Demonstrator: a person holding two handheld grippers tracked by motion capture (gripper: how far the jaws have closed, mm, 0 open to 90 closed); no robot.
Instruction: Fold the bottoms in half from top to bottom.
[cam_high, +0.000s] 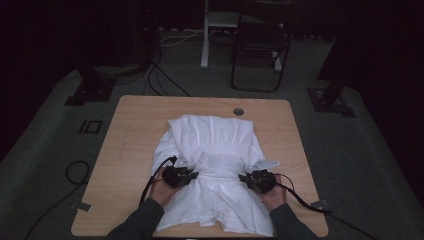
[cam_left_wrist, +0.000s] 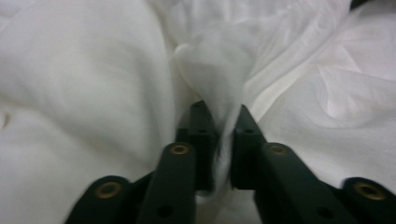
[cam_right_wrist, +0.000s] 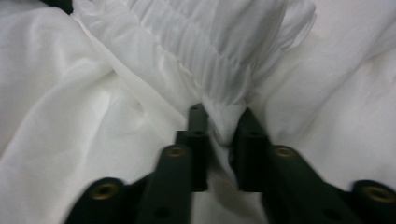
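Both tongs sit on a white garment (cam_high: 212, 165), one at each end of its gathered, pleated band (cam_high: 221, 163). Left tongs (cam_high: 192, 175): jaws stand a little apart with a fold of the white cloth (cam_left_wrist: 219, 93) rising between them; whether the pads press on it cannot be told. Right tongs (cam_high: 244, 177): jaws likewise a little apart, with the end of the pleated band (cam_right_wrist: 226, 116) bunched between them; pressure again cannot be told. The garment spreads beyond the tongs toward the far edge and back past the person's hands to the near edge. It lies on a wooden surface (cam_high: 130, 145), which has a round hole (cam_high: 238, 111) beyond the garment. A cable (cam_high: 150, 185) trails from the left tongs.
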